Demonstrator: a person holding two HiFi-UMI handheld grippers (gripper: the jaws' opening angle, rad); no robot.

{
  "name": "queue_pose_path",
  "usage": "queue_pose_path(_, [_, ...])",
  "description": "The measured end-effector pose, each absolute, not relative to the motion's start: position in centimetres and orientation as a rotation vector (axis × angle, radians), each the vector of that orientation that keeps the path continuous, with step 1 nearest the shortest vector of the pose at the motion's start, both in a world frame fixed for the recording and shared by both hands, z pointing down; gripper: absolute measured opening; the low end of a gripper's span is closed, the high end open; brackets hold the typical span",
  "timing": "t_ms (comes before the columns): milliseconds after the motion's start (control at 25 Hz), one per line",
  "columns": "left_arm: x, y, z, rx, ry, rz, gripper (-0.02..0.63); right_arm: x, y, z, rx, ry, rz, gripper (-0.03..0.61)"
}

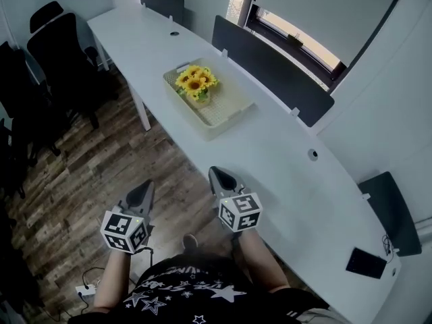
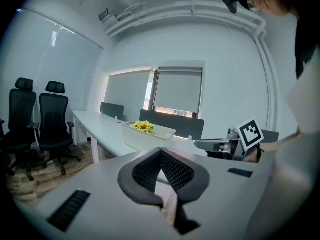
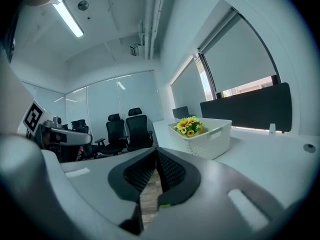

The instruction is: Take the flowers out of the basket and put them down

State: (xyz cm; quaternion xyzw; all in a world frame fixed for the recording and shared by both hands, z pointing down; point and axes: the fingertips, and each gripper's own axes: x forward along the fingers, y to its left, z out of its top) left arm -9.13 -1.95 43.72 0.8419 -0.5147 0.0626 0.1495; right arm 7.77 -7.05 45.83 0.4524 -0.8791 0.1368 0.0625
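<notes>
Evidently the approach stage: left gripper (image 1: 146, 189) and right gripper (image 1: 217, 177) both shut tight on nothing, well short of the basket (image 1: 228, 117). Flowers (image 1: 196, 82) upright inside the basket, at its farther end. Next, probably: reach to the basket, open jaws, close low on the stems. Long white table (image 1: 290, 164) under the basket; dark chairs (image 1: 64, 52) left of it, window (image 1: 304, 19) beyond, wood floor (image 1: 88, 174) below.

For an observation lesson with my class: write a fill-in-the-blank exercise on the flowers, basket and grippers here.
The flowers in the basket are ____ in colour.
The basket stands on a long white ____.
The jaws of the left gripper and the right gripper are both ____.
Missing words: yellow; table; shut.
</notes>
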Motion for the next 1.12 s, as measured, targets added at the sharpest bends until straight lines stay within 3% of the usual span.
queue_pose_path(720, [-9.9, -7.2, 43.4, 2.361, -1.536, 0.142, 0.009, 7.5, -11.9, 47.0, 1.313, -2.685, 0.457, 0.006])
queue_pose_path(1120, [-10.8, -16.0, 43.6, 2.464, -1.404, 0.137, 0.009, 8.0, -17.5, 46.5, 1.522, -2.587, 0.441, 0.006])
